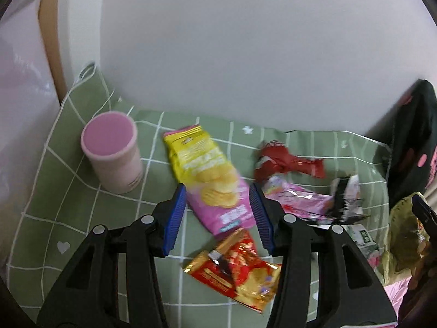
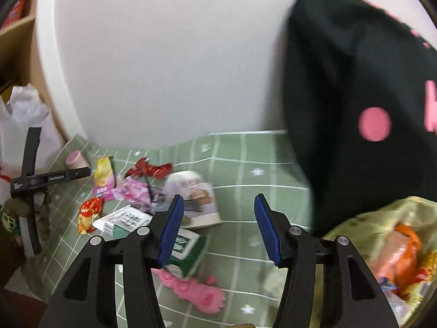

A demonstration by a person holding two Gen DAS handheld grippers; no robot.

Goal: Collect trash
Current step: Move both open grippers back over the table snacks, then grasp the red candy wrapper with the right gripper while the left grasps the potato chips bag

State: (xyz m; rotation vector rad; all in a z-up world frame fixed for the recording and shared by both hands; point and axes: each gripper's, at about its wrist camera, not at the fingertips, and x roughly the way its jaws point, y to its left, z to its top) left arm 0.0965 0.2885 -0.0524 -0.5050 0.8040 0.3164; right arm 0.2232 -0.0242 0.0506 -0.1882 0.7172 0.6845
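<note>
Behind the right gripper (image 2: pixel 217 225), a blurred green carton (image 2: pixel 188 248) hides partly.

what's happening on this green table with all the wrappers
A person is clearing snack litter off a green checked tablecloth. The left hand-held gripper hovers open above a yellow-and-pink crisp bag. The right hand-held gripper is open and empty beside a yellowish trash bag that already holds wrappers.

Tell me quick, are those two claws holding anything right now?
Left gripper: open, holding nothing, above the chip bag.
Right gripper: open, empty.
</note>
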